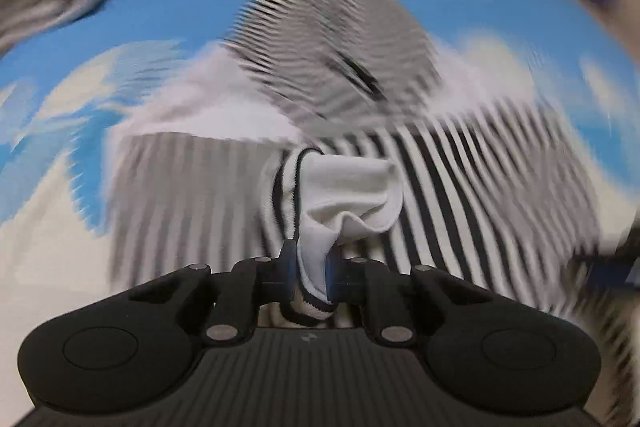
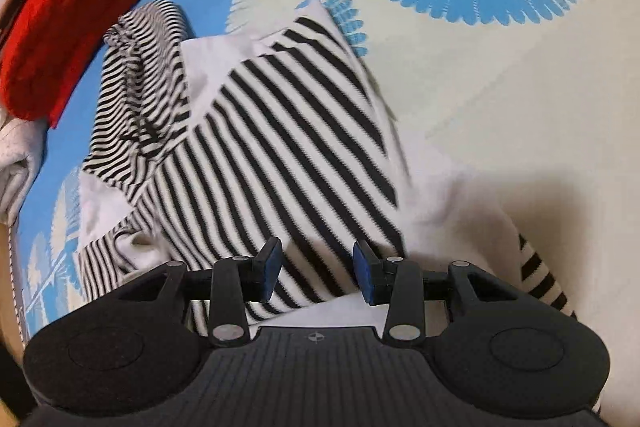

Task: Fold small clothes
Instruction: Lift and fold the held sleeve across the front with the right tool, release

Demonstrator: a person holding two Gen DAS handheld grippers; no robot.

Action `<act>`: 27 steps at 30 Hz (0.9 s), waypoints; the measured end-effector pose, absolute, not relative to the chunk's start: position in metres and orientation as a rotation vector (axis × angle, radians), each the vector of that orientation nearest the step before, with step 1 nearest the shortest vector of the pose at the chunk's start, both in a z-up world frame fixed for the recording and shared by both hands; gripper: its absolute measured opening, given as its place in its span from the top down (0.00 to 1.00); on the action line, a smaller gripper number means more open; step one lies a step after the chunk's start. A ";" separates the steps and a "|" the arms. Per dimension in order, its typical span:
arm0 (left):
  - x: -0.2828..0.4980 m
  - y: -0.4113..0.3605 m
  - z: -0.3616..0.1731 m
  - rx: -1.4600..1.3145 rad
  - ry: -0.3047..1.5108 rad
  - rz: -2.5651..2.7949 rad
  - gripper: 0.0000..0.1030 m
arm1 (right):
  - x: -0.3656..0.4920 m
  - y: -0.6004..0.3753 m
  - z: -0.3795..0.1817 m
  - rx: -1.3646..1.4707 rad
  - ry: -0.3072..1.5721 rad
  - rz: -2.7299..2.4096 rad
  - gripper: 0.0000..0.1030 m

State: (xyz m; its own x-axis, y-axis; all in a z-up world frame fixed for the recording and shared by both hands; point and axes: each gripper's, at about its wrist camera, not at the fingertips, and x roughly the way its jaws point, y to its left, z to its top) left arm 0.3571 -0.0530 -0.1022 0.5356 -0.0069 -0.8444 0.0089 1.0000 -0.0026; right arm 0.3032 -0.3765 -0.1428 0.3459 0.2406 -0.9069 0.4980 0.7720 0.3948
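Striped garment (image 2: 280,147): black-and-white, with plain white panels, lying rumpled on a bed sheet (image 2: 500,87) printed in blue and cream with fan-shaped motifs. In the right wrist view it spreads from the centre toward the lower left; one narrow-striped part, possibly a sleeve (image 2: 140,75), is bunched at its upper left, and a white corner points toward the top of the picture. Its right-hand edge runs diagonally down toward the gripper, beyond which the sheet lies open and cream-coloured over the whole right half of that view. Left gripper (image 1: 312,265): clenched on a folded white edge of the garment with a thin dark trim, the cloth pinched between the two blue pads (image 1: 332,267) and puckering just above them; the rest of this view is heavily blurred. Right gripper (image 2: 317,269): released, jaws standing apart above the striped cloth with nothing pinched between the blue pads (image 2: 366,277); whether the tips touch the fabric cannot be told. Red folded item (image 2: 80,15): thick, at the upper left edge of the right wrist view, just beside the bunched striped part, with blue sheet showing between them. White and grey fabric (image 2: 16,163): lies under and beside the red item at the far left edge, crowding that side.
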 end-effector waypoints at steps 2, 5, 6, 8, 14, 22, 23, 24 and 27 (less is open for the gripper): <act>0.349 -0.023 -0.081 -0.083 0.982 0.102 0.85 | 0.303 -0.382 -0.147 0.737 1.245 -0.204 0.60; 0.340 0.023 -0.074 -0.166 1.017 0.238 0.85 | 0.302 -0.385 -0.149 0.730 1.249 -0.243 0.60; 0.341 0.038 -0.077 -0.198 1.053 0.270 0.85 | 0.303 -0.385 -0.149 0.721 1.249 -0.254 0.61; 0.343 0.057 -0.079 -0.213 1.074 0.296 0.85 | 0.303 -0.386 -0.150 0.718 1.252 -0.269 0.61; 0.347 0.068 -0.062 -0.209 0.985 0.137 0.83 | 0.305 -0.378 -0.134 0.625 1.168 -0.280 0.60; 0.356 0.076 -0.113 -0.231 1.263 0.047 0.79 | 0.308 -0.385 -0.154 0.658 1.242 -0.284 0.61; 0.355 0.078 -0.113 -0.211 1.257 0.077 0.79 | 0.307 -0.387 -0.155 0.666 1.244 -0.290 0.62; 0.355 0.079 -0.108 -0.179 1.228 0.097 0.79 | 0.307 -0.389 -0.154 0.667 1.237 -0.301 0.63; 0.355 0.076 -0.088 -0.135 1.112 0.082 0.79 | 0.307 -0.387 -0.141 0.584 1.186 -0.355 0.61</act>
State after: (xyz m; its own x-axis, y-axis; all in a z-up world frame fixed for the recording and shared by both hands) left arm 0.3551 0.0763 -0.0881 0.4408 -0.0014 -0.8976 -0.1335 0.9888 -0.0671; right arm 0.3068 -0.3873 -0.1405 0.3459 0.0414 -0.9374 0.5498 0.8006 0.2383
